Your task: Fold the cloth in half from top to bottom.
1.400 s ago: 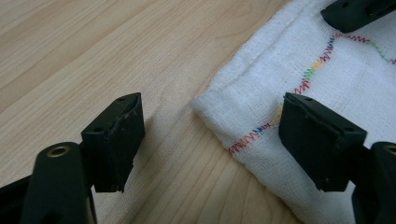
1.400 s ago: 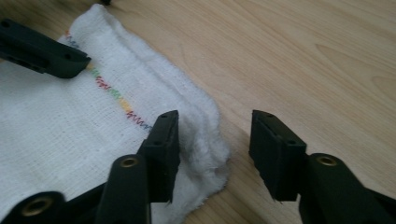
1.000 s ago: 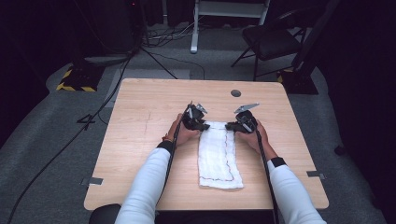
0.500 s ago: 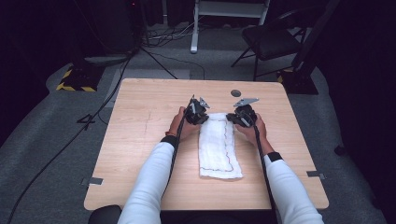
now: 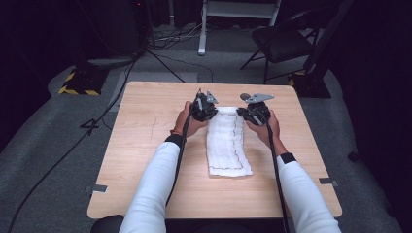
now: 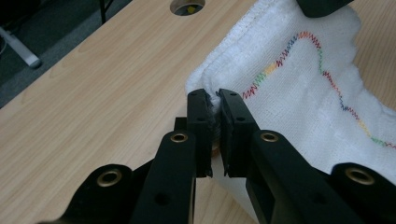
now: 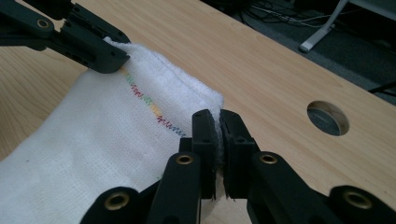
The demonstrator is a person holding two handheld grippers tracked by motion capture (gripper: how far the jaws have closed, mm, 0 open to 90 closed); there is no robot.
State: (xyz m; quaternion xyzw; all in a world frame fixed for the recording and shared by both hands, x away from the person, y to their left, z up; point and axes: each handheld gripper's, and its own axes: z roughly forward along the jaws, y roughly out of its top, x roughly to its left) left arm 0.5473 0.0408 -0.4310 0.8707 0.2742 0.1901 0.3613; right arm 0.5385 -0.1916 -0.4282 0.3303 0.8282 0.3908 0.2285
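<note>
Both grippers clamped on the far corners of the white towel (image 5: 226, 145).

Left gripper (image 5: 204, 108) sat just above centre of the high view, and I saw its jaws pinched tight on the towel's corner in its own view (image 6: 214, 100). Right gripper (image 5: 253, 114) sat beside it to the right, closed the same way on the other corner (image 7: 215, 114). Between them the cloth's far edge hung lifted — its near end lay flat on the wooden table (image 5: 145, 121), mid-frame, rainbow stitching (image 6: 322, 60) along one side.
</note>
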